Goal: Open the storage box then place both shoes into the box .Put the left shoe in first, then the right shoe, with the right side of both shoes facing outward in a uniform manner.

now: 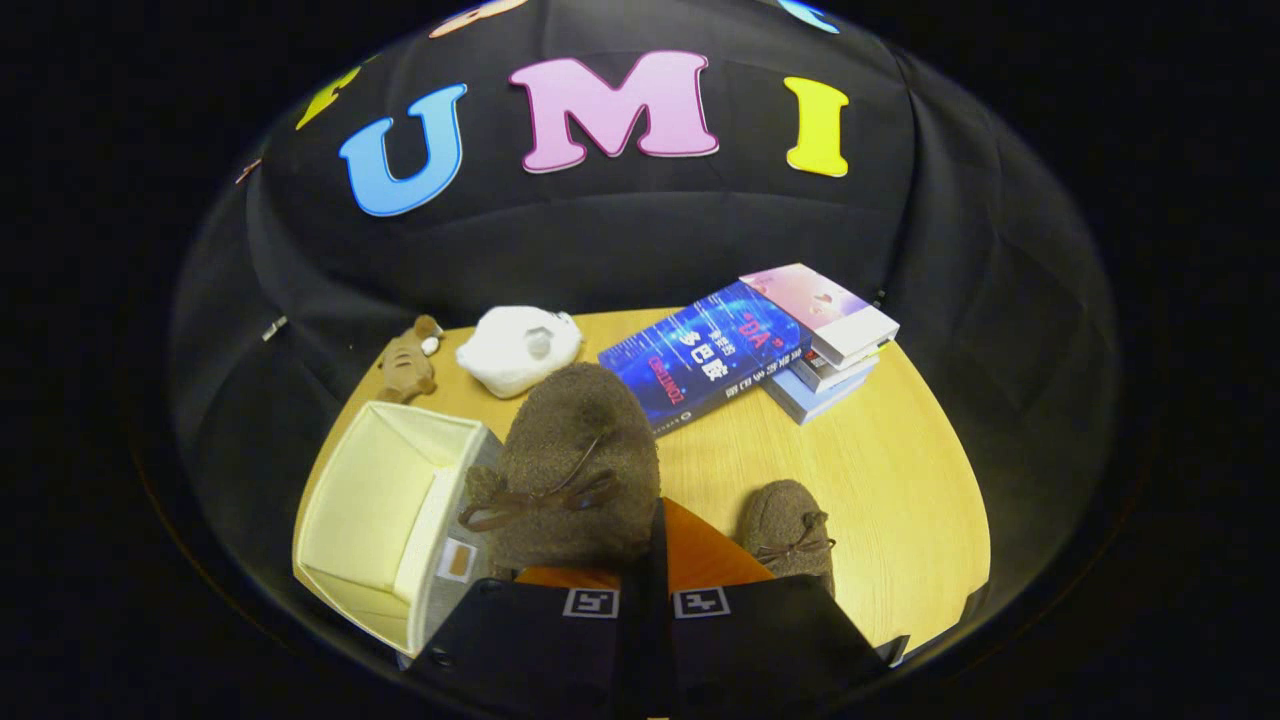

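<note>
Gripper [646, 560] has its fingers pressed together on the heel end of a brown fuzzy moccasin-type shoe w/ dark lace bow [575, 465], holding it up just ahead of the fingers, toe pointing away. Cream fabric storage box w/ grey outer side [385, 505] sits open right beside it to the left, touching or nearly so. Second matching brown shoe [790, 535] lies on the light wood table [900, 480] to the right of the fingers. Shoe looks light and soft, fleece squashy, so prob. sags if pinched at the edge; heel rim is the firmest hold. Can't tell which is L vs R shoe. Beyond: white plush toy [520, 348], small brown plush toy [408, 365], stack of books [760, 345].
</note>
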Demonstrator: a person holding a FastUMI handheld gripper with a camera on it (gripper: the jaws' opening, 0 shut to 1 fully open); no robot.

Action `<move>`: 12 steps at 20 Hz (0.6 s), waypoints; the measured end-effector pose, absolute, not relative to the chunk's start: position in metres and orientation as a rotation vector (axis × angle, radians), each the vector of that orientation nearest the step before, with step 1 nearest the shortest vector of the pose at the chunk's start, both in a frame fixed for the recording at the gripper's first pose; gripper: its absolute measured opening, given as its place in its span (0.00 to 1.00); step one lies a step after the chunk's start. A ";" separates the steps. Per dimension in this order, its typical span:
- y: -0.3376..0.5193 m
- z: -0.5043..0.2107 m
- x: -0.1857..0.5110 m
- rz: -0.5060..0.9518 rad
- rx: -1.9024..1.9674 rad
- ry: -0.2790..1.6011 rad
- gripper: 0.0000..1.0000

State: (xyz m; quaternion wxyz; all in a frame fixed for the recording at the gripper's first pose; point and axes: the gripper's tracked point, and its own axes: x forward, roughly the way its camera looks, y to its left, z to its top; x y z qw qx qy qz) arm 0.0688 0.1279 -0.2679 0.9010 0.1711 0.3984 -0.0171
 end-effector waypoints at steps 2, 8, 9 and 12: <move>0.140 -0.240 0.076 -0.035 0.394 0.805 0.05; 0.199 -0.185 0.096 -0.008 0.451 0.779 0.05; 0.213 -0.182 0.098 -0.004 0.459 0.784 0.05; 0.254 -0.188 0.101 -0.001 0.472 0.821 0.05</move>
